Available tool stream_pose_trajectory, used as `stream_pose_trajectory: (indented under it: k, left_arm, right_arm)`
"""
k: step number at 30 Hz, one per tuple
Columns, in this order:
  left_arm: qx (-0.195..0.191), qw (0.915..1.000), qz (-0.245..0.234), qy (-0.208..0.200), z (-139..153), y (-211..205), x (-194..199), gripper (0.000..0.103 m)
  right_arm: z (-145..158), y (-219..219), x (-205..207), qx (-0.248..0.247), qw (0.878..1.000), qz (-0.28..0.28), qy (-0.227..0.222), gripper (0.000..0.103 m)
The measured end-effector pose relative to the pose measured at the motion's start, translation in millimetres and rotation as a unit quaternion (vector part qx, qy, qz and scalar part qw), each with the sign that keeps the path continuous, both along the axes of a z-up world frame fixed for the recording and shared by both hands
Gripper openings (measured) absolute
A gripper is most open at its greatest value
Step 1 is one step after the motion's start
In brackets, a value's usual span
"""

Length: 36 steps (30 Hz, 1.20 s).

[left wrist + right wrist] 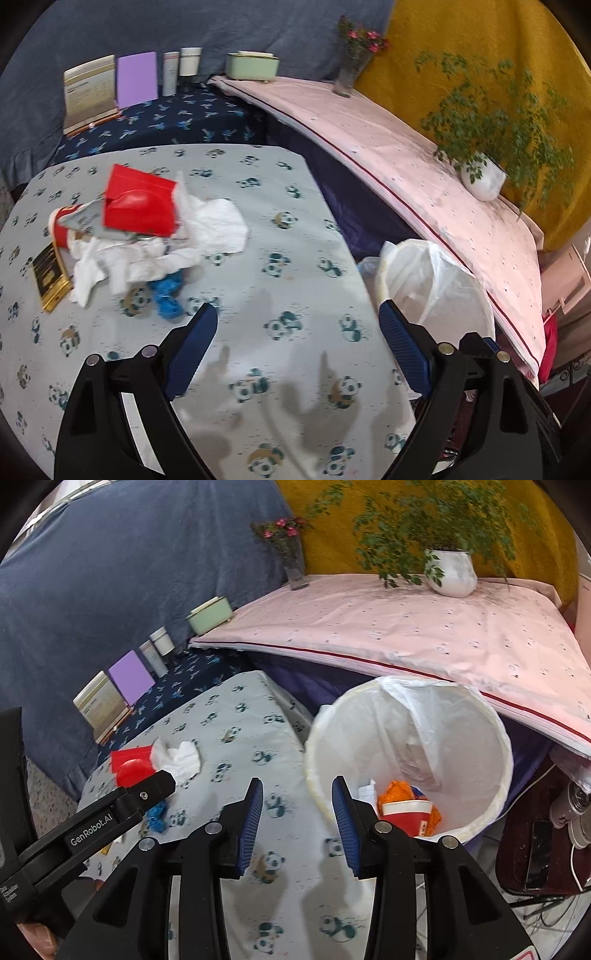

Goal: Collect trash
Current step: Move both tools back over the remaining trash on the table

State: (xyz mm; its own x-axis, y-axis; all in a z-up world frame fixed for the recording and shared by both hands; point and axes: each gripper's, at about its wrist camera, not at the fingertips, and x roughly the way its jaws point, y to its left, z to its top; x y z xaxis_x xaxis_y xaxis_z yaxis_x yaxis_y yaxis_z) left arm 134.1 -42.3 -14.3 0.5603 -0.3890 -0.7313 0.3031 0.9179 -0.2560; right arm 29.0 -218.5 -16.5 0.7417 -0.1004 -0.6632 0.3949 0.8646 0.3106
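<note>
A trash pile lies on the panda-print table (280, 266): a crushed red paper cup (140, 206), a second red-and-white cup (61, 225), crumpled white tissues (218, 225), a blue wrapper (168, 291) and a black-and-gold packet (50, 277). My left gripper (299, 325) is open and empty, to the right of the pile and short of it. My right gripper (297, 797) is open and empty over the table's right edge, next to the white lined bin (491, 716). The bin holds a red cup (406, 810) and an orange wrapper (397, 792). The bin also shows in the left wrist view (436, 280).
A pink-covered surface (406, 627) with a potted plant (452, 572) and a flower vase (293, 565) stands behind the bin. Boxes and jars (136, 79) line the far dark-blue cloth. The left gripper's arm (92, 823) crosses the right wrist view. A dark stool with a phone (537, 853) is at the right.
</note>
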Motion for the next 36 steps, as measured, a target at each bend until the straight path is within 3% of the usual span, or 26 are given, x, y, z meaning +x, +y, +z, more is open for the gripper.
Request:
stream_pose_trajectory:
  k: [8, 21, 36]
  left_arm:
    - [-0.004, 0.9979, 0.065, 0.004, -2, 70, 5, 0.087]
    - [-0.01, 0.9875, 0.156, 0.024, -22, 175, 7, 0.088]
    - [-0.01, 0.9792, 0.199, 0.04, -44, 237, 27, 0.088]
  right_arm:
    - [9, 53, 19, -0.013, 0.999, 0.049, 0.002, 0.042]
    - [2, 145, 51, -0.026, 0.991, 0.134, 0.017, 0.042]
    - [-24, 207, 122, -0.02, 0.982, 0.183, 0.046, 0.042]
